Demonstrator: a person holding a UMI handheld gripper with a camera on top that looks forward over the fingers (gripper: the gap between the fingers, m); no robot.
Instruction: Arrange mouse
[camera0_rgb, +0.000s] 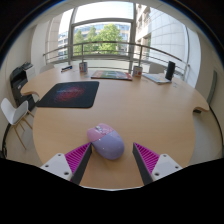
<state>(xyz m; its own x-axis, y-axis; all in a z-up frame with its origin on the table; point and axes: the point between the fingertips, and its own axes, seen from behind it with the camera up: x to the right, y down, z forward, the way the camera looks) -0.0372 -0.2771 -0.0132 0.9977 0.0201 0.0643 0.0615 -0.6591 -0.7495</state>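
Observation:
A lilac and pink computer mouse (105, 141) rests on the wooden table (150, 115), between my fingertips. It sits close against the left finger (76, 158), with a clear gap to the right finger (148, 157). My gripper (112, 162) is open and low over the table. A dark mouse pad (68, 94) lies flat on the table, beyond the mouse and to the left, with bare wood between them.
At the table's far end lie a colourful mat (110, 74), a cup (83, 67), a flat white thing (155, 77) and a black upright object (170, 70). Chairs (14, 108) stand at the left. Big windows are behind.

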